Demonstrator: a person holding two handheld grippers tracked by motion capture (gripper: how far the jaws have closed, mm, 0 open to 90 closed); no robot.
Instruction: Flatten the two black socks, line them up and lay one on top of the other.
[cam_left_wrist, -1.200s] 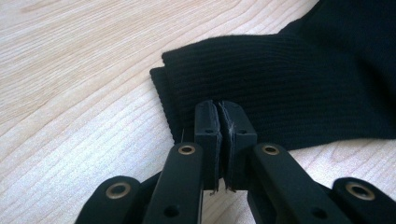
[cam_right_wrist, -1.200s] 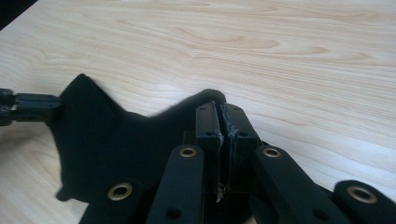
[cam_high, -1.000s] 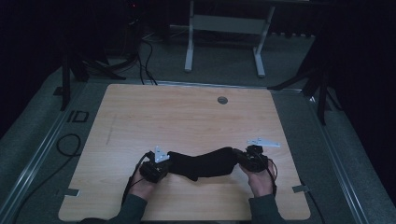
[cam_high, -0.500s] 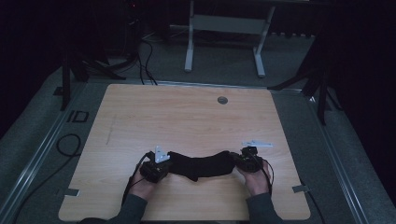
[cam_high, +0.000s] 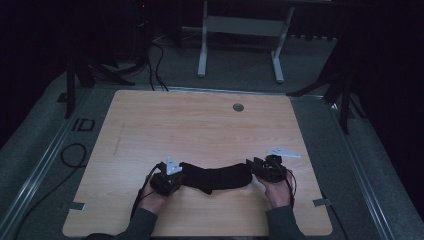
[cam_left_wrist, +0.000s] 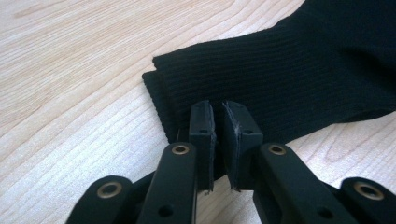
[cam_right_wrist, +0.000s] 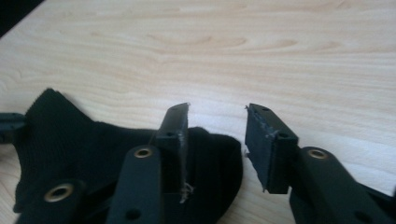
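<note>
1. against a second ago, your right tongs (cam_high: 254, 167) have just been spreading: they now stand well apart, with the toe end of the black sock (cam_high: 216, 178) under the left jaw and bare wood in the gap, so nothing is pinched there.
2. your left tongs (cam_left_wrist: 218, 122) have just been easing apart too. a narrow slit shows between the pads, and the ribbed cuff of the sock (cam_left_wrist: 280, 79) lies just beyond and beneath the tips; nothing shows caught in the slit, so i read them as let go.
3. the sock looked more stretched between your hands a second ago; now it lies slack on the worktop (cam_high: 200, 125), sagging in a shallow curve, its cuff at 9 o'clock and toe at 3 o'clock.
4. both hands sit about where they were, at the 6 o'clock edge of the worktop, the left hand (cam_high: 152, 200) and right hand (cam_high: 276, 192) each behind its tongs.
5. the sock rests in the near half of the worktop, toward 6 o'clock of the middle.
6. at 12 o'clock a round grommet hole (cam_high: 238, 107) sits near the far edge, well apart from the sock.
7. beyond the worktop, at 12 o'clock, a white metal frame (cam_high: 240, 30) stands on the floor; cables (cam_high: 155, 60) trail at 11 o'clock, a dark stand (cam_high: 345, 90) at 2 o'clock.
8. nothing stands between the tongs and the sock.
</note>
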